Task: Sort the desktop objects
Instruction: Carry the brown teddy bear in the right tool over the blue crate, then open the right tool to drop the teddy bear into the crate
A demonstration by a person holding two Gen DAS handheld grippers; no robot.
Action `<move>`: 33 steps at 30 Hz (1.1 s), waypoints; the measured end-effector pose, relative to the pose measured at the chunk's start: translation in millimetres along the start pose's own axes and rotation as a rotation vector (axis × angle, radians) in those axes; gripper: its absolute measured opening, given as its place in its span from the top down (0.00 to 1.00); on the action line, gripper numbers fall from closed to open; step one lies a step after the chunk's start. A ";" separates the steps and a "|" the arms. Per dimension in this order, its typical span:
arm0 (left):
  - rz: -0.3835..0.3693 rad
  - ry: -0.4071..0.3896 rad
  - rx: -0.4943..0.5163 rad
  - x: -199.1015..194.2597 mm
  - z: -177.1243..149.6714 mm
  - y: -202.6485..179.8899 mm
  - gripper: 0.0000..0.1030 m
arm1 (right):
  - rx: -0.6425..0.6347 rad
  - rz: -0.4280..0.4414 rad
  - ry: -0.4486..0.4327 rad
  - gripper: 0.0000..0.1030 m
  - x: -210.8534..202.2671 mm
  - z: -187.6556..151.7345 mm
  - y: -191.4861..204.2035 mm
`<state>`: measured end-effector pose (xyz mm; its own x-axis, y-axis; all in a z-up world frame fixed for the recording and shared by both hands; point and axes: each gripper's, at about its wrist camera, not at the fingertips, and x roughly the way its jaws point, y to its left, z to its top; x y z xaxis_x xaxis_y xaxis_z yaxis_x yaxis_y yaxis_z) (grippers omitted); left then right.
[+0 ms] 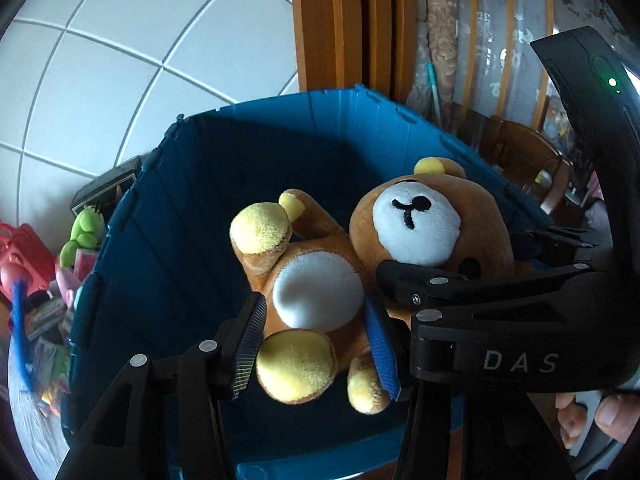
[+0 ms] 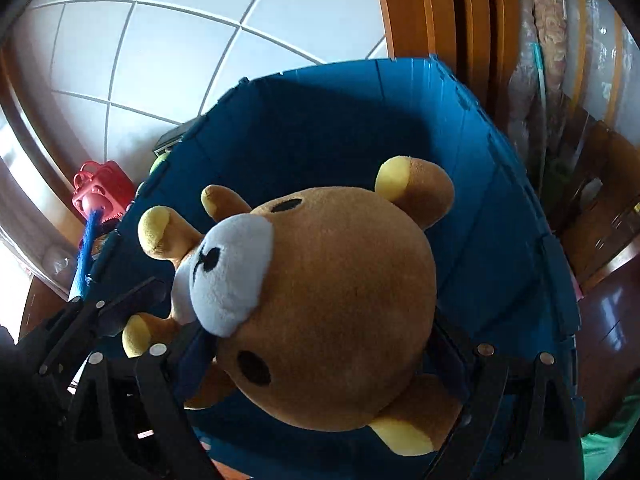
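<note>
Brown plush bear with yellow paws and a white muzzle (image 1: 320, 280) held by both grippers above the open blue plastic crate (image 1: 192, 208).

The left gripper (image 1: 316, 344) has its jaws closed narrowly on the bear's body, one pad at each flank; the right gripper (image 2: 320, 364) holds the bear's head between jaws spread wide. In the left wrist view the bear lies on its back, belly up, its long axis running from the feet at lower left to the head at upper right. The crate's interior below the bear looks bare, its walls well apart around the toy. A red plastic toy (image 2: 102, 194) and a green plush figure (image 1: 86, 232) sit just outside the crate's left wall.
</note>
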<state>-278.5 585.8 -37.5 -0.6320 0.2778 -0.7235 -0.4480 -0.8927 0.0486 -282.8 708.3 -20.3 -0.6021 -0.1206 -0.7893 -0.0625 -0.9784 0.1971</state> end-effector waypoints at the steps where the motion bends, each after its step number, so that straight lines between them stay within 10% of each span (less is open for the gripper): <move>1: 0.007 0.008 -0.003 3.1 -2.0 -0.5 0.51 | 0.006 0.000 0.012 0.10 5.7 -0.7 -6.9; 16: 0.054 0.005 -0.037 5.7 -14.3 11.1 0.27 | 0.041 -0.036 0.010 0.03 27.4 -6.5 -30.6; 33: 0.084 -0.112 -0.067 -35.9 -27.8 17.3 0.24 | 0.008 -0.063 -0.228 0.02 -41.8 -14.6 -23.5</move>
<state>-246.0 550.5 -29.9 -0.7338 0.2353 -0.6373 -0.3496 -0.9352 0.0572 -244.5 733.9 -0.5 -0.7607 -0.0177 -0.6489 -0.1110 -0.9814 0.1568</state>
